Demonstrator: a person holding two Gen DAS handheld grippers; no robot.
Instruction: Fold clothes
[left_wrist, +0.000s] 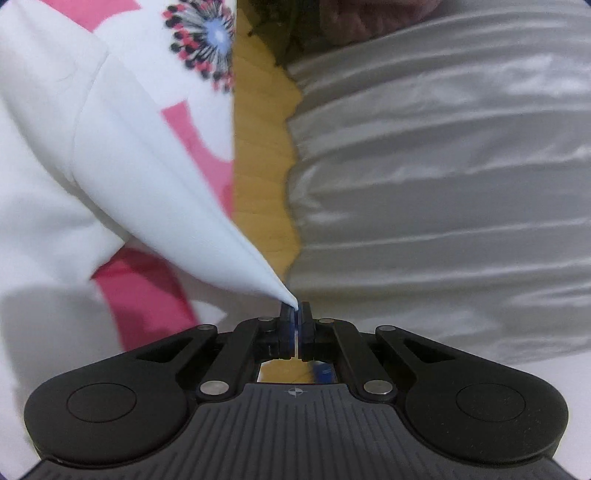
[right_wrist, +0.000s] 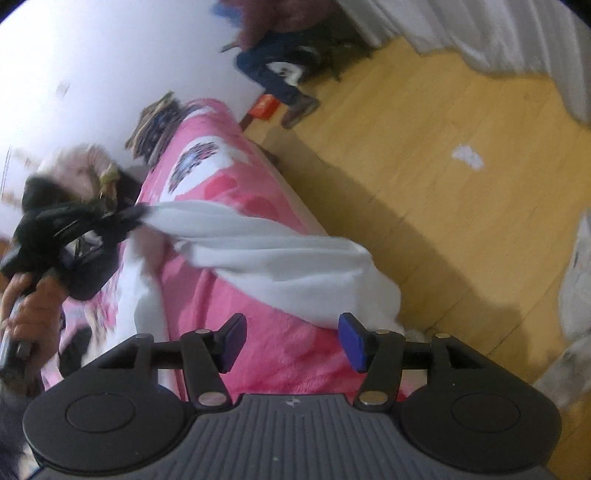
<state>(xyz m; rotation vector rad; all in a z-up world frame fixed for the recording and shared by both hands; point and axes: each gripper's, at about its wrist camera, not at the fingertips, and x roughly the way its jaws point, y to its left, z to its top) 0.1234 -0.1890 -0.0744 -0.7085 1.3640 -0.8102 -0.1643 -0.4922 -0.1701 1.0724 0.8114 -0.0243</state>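
Observation:
In the left wrist view my left gripper (left_wrist: 296, 308) is shut on a corner of a white garment (left_wrist: 147, 177), which stretches up and left from the pads over the pink-and-white bedspread (left_wrist: 144, 302). In the right wrist view the same white garment (right_wrist: 280, 258) lies stretched across the pink bedspread (right_wrist: 280, 350) toward the bed's edge. My right gripper (right_wrist: 291, 341) hovers just short of it, open, with nothing between its blue pads (right_wrist: 351, 339). At the far left the other black gripper (right_wrist: 122, 218) pinches the garment's far end, held by a hand (right_wrist: 33, 299).
A silvery grey quilted cover (left_wrist: 443, 203) fills the right of the left wrist view, with yellow wooden floor (left_wrist: 258, 147) between. In the right wrist view, floor (right_wrist: 443, 184) lies right of the bed, a seated person's legs (right_wrist: 280, 81) at the back, clothes (right_wrist: 159, 122) piled by the wall.

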